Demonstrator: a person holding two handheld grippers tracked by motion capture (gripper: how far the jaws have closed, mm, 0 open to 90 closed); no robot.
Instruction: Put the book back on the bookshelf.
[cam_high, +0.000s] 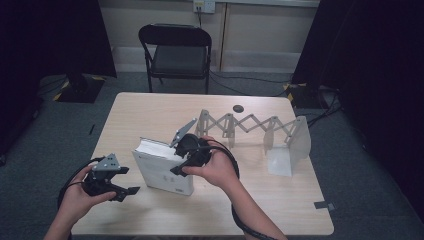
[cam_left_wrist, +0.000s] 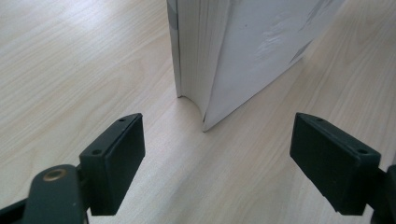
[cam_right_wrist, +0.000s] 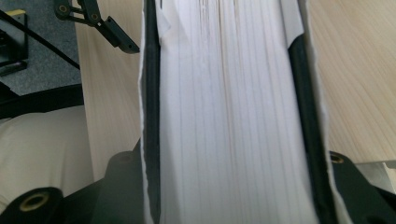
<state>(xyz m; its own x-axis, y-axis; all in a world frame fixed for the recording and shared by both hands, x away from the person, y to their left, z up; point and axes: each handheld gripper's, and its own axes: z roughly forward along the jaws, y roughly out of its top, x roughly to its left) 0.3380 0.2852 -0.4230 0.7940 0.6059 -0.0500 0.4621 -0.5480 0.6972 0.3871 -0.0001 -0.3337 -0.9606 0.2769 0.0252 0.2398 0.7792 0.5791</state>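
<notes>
A thick white book (cam_high: 161, 174) stands upright on the wooden table (cam_high: 145, 110), left of centre. My right gripper (cam_high: 176, 165) comes at it from the right, jaws clamped on its page block. In the right gripper view the two black jaws run along both sides of the pages (cam_right_wrist: 229, 116), just inside the thin covers. My left gripper (cam_high: 128, 181) hovers low at the book's left, open and holding nothing. Its view looks at the book's near corner (cam_left_wrist: 243, 42), with the cover splayed slightly from the pages, and the left gripper (cam_left_wrist: 217, 158) has only bare table between its pads.
A grey folding accordion rack (cam_high: 250, 125) stretches across the table's far right, ending in a white panel (cam_high: 289, 150). A small dark disc (cam_high: 238, 108) lies near the far edge. A black chair (cam_high: 175, 50) stands beyond the table.
</notes>
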